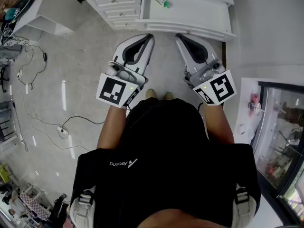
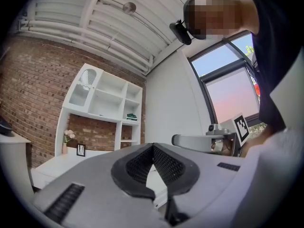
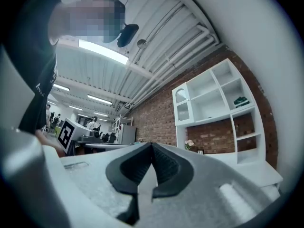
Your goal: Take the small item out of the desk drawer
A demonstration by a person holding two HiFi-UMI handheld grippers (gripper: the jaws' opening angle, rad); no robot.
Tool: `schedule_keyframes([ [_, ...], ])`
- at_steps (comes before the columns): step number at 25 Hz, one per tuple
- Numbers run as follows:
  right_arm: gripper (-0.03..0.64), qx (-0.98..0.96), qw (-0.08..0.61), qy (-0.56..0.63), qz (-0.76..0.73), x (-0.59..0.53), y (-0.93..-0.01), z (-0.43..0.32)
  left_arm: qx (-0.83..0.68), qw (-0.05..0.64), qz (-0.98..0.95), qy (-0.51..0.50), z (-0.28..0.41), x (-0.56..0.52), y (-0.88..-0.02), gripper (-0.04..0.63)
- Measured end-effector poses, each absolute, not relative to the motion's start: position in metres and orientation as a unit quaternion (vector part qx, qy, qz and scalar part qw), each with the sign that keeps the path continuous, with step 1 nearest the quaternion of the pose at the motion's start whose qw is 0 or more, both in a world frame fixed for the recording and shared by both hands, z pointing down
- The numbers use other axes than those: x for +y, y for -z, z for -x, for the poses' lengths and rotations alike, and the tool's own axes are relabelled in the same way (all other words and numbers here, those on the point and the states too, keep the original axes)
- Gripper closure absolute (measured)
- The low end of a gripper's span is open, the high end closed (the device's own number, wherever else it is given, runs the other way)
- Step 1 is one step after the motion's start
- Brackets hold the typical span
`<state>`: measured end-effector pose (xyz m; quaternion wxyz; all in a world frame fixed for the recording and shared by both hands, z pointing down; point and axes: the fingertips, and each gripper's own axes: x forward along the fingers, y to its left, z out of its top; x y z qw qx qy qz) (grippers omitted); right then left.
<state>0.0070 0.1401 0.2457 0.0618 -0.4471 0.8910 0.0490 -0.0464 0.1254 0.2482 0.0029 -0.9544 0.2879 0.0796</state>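
Two grippers on hand, both mine, both idle; I judge the task to be at its very start, with nothing taken out yet

- Desk: white, at the far side of the scene, well apart from both grippers, with bare floor between it and me
- Drawer stack: at the desk's left end, small fronts one above another, all looking closed; neither gripper is near a handle
- Small green-and-white thing: lies on the flat white surface just right of the drawer stack, near that surface's far left corner. It is likely the item wanted. I cannot tell whether this rimmed surface is the desktop or a wide drawer pulled out
- Left gripper: held in the air in front of me, pointing toward the desk. Its own view shows the jaw tips meeting, only the hollow of the dark pads behind them, nothing between, touching nothing
- Right gripper: held level with the left and just beside it. Its own view shows the jaws together in the same way, empty, touching nothing

Left to do, by my reckoning: close the distance to the desk, open a drawer if the item's place needs it, part one gripper's jaws, take hold of the item and lift it clear
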Motion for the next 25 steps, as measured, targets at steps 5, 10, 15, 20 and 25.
schedule_keyframes([
  [5,0.617,0.886,0.056,-0.048,0.458,0.131,-0.248,0.005,0.285,-0.006,0.955,-0.079,0.064,0.114,-0.255,0.597],
  [10,0.617,0.879,0.045,-0.048,0.472,0.121,-0.252,0.024,0.275,-0.008,0.958,-0.082,0.084,0.100,-0.260,0.597],
  [15,0.617,0.872,0.029,-0.052,0.485,0.109,-0.254,0.030,0.269,-0.010,0.960,-0.079,0.095,0.084,-0.263,0.597],
  [20,0.615,0.870,0.022,-0.051,0.489,0.090,-0.256,0.029,0.268,-0.008,0.960,-0.079,0.098,0.068,-0.264,0.597],
  [25,0.617,0.874,0.015,-0.054,0.483,0.062,-0.266,0.026,0.280,-0.007,0.957,-0.069,0.096,0.040,-0.270,0.597],
])
